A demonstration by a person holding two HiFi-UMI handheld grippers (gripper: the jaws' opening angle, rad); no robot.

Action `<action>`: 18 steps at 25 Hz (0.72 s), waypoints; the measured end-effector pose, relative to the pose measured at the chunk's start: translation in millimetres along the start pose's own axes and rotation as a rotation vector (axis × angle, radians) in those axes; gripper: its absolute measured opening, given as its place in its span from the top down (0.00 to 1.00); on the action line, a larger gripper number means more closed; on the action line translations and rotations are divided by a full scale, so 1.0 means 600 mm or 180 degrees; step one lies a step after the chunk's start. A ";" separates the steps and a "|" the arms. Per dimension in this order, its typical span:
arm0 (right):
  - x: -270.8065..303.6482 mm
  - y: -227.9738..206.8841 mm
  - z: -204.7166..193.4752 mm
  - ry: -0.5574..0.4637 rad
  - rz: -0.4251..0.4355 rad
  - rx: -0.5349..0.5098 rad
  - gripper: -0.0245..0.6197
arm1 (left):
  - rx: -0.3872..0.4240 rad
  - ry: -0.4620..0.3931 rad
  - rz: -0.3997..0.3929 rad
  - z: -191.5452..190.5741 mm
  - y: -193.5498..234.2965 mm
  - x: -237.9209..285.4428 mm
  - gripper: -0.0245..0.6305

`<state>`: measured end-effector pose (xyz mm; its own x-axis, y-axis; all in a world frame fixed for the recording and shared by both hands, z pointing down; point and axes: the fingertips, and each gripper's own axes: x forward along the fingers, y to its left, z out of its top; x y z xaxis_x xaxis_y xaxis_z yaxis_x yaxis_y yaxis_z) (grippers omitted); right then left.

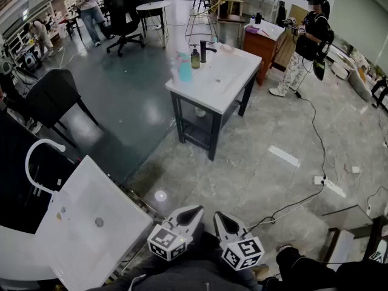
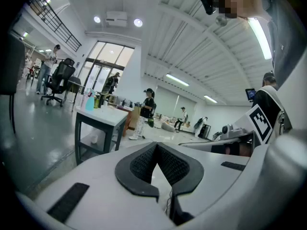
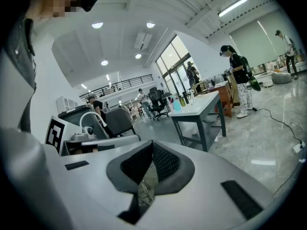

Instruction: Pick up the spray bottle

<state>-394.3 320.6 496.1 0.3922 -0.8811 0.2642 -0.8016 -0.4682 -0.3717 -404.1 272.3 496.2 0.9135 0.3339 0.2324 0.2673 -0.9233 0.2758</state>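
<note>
The spray bottle, pale with teal liquid, stands on the far left corner of a white sink table, beside a green soap bottle and a black faucet. Both grippers are low at the bottom of the head view, far from that table. My left gripper is shut with nothing in it, and so is my right gripper. In the left gripper view the bottle shows small at the left beyond the closed left gripper. In the right gripper view the bottle sits far beyond the closed right gripper.
A second white sink unit with a white faucet stands close at my lower left. A black chair is at the left. A person stands by a wooden desk at the back right. Cables trail over the floor.
</note>
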 end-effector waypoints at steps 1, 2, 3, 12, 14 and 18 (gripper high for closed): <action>-0.001 -0.001 0.003 -0.0007 -0.0007 0.0006 0.95 | -0.0010 -0.0002 -0.0015 0.002 -0.003 0.002 0.95; -0.001 -0.003 0.006 -0.0012 -0.0011 0.0010 0.95 | -0.0018 -0.0004 -0.0026 0.004 -0.005 0.003 0.96; -0.001 -0.004 0.008 -0.0014 -0.0011 0.0012 0.95 | -0.0025 -0.0006 -0.0032 0.006 -0.006 0.005 0.96; 0.021 -0.044 0.029 -0.0068 -0.0056 0.0097 0.95 | -0.0071 -0.0021 -0.0100 0.022 0.011 0.059 0.95; 0.031 -0.063 0.040 -0.0086 -0.0109 0.0113 0.95 | -0.0066 -0.0036 -0.0113 0.033 0.023 0.077 0.95; 0.059 -0.104 0.065 -0.0107 -0.0171 0.0154 0.95 | -0.0050 -0.0044 -0.0125 0.055 0.050 0.123 0.95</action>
<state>-312.6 316.2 493.8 0.4498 -0.8559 0.2551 -0.7565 -0.5169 -0.4006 -318.6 263.1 490.7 0.9065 0.3672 0.2083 0.2984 -0.9063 0.2991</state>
